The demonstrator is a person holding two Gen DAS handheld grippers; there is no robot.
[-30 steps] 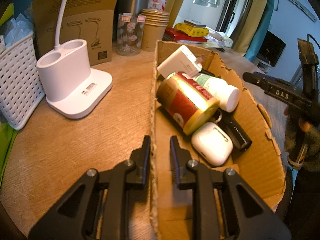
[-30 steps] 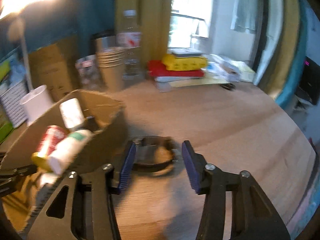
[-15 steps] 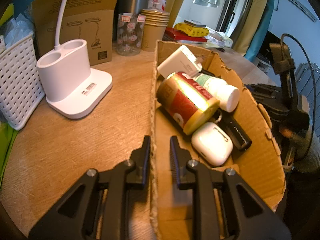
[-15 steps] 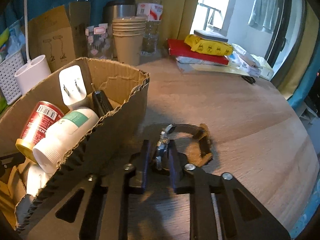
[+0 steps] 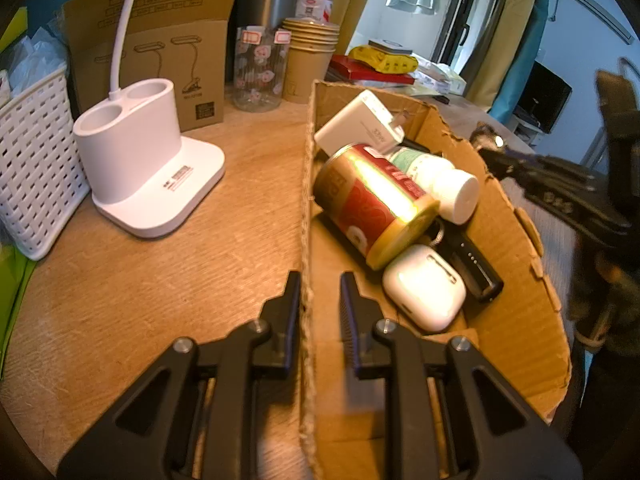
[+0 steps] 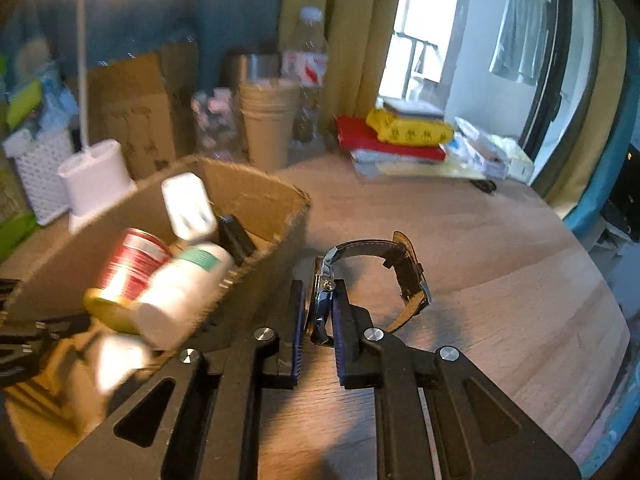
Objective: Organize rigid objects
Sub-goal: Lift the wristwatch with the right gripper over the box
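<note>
A cardboard box (image 5: 516,316) lies on the wooden table and holds a red and gold can (image 5: 372,204), a white bottle (image 5: 440,180), a white charger (image 5: 360,124), a white earbud case (image 5: 424,288) and a black device (image 5: 476,264). My left gripper (image 5: 319,284) is shut on the box's left wall (image 5: 306,208). My right gripper (image 6: 319,296) is shut on a wristwatch (image 6: 384,276) with a dark leather strap, lifted beside the box's right wall (image 6: 276,256). The watch (image 5: 486,138) also shows blurred in the left wrist view.
A white lamp base (image 5: 136,168) stands left of the box, with a white basket (image 5: 32,168) at the far left. A cardboard carton (image 5: 160,56), glass jar (image 5: 260,68), paper cups (image 5: 312,60) and a bottle stand behind. Red and yellow packs (image 6: 400,136) lie at the back.
My right gripper closed on the wristwatch and lifted it off the table beside the box. My left gripper kept its hold on the box wall.
</note>
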